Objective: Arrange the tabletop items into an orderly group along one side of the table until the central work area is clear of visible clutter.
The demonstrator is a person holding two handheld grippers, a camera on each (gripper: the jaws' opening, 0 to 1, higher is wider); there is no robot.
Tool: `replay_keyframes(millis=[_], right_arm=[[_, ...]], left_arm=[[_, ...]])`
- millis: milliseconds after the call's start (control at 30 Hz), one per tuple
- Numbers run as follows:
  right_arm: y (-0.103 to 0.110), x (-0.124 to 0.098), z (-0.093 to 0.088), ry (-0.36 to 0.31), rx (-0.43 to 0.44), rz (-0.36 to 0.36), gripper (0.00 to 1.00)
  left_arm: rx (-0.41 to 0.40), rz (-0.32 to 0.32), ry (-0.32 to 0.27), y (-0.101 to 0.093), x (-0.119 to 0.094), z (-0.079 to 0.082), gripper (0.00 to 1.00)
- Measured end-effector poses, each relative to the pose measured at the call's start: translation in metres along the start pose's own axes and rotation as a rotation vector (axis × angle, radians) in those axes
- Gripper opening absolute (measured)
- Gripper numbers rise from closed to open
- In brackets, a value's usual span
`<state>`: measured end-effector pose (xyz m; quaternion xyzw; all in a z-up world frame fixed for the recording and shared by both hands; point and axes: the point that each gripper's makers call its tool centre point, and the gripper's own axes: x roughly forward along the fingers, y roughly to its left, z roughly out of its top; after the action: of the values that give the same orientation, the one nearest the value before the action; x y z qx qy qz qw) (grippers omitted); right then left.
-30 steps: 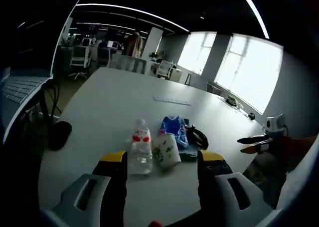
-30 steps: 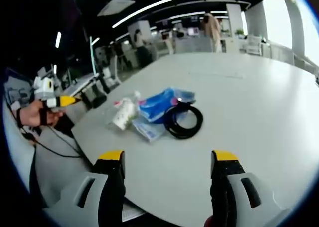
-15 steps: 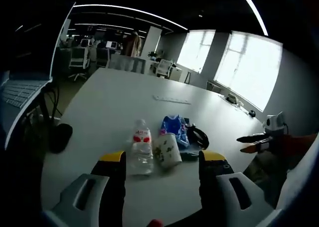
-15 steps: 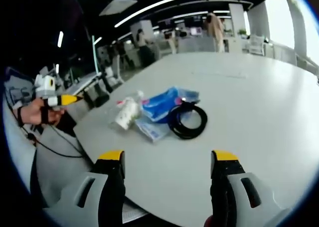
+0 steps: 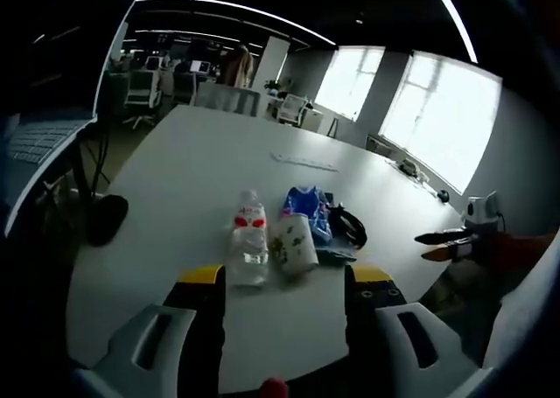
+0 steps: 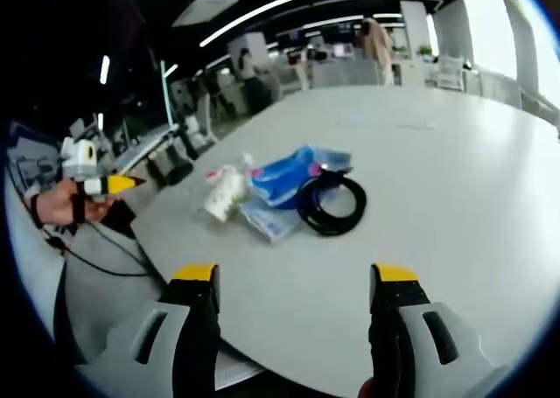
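Observation:
A small heap of items lies near the edge of a big white table [image 5: 210, 162]. It holds a clear water bottle [image 5: 248, 248] with a red label, a white patterned cup [image 5: 293, 243] on its side, a blue packet [image 5: 306, 213] and a black cable coil [image 5: 348, 226]. My left gripper [image 5: 284, 297] stands open just short of the bottle and cup. In the right gripper view I see the cup [image 6: 225, 192], the blue packet [image 6: 287, 175] and the coil [image 6: 332, 204] from the other side. My right gripper [image 6: 296, 284] is open, well back from the heap.
A dark object [image 5: 105, 219] sits at the table's left edge. A laptop [image 5: 39, 140] is at far left. A power strip [image 5: 303, 161] lies mid-table. Office desks, chairs and people stand beyond. The other gripper, held in a hand [image 6: 83, 188], shows at left.
The left view has risen and tipped slightly, so the heap sits a bit higher and nearer the jaws. The right view has barely shifted. The items have not moved.

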<state>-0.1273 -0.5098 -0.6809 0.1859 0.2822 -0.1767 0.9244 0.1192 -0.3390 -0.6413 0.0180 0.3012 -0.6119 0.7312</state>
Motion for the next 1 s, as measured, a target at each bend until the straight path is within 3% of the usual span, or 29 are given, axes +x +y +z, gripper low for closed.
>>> replay_keyframes(millis=[633,800,1000], right_arm=[[0.009,0.0,-0.01,0.004,0.01,0.0,0.68],[0.01,-0.002,-0.014,0.003,0.017,-0.004,0.68],[0.007,-0.005,-0.019,0.004,0.032,-0.016,0.68]], left_arm=[[-0.028,0.012,0.03,0.006,0.004,-0.011,0.56],[-0.011,0.003,0.064,0.008,0.011,-0.016,0.54],[0.017,-0.015,0.084,0.009,0.022,-0.01,0.49]])
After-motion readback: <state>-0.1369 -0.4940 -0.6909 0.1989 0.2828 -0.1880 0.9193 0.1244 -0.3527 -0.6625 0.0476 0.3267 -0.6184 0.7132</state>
